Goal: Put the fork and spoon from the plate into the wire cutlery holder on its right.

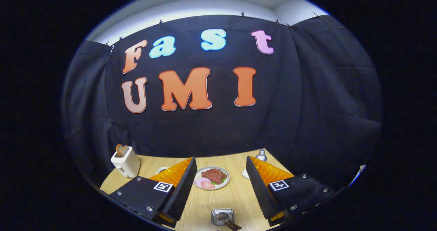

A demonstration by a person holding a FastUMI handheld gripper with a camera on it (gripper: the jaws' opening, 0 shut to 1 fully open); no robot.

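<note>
My gripper (pixel 221 159) is open and held above the wooden table (pixel 239 197), with nothing between its fingers. Low down between the fingers, close to me, stands the wire cutlery holder (pixel 222 216). Brown-handled cutlery (pixel 232 225) sticks out of it, and I cannot tell which pieces these are. Farther off, between the fingers, a white plate (pixel 225 183) holds meat, pink slices and some greens.
A white toaster (pixel 125 162) with toast in it stands at the table's far left corner. A small silver shaker (pixel 261 154) stands far right, with a white saucer (pixel 244 173) beside it. A white dish (pixel 160 170) peeks from behind the left finger. The black cloth wall rises just behind the table.
</note>
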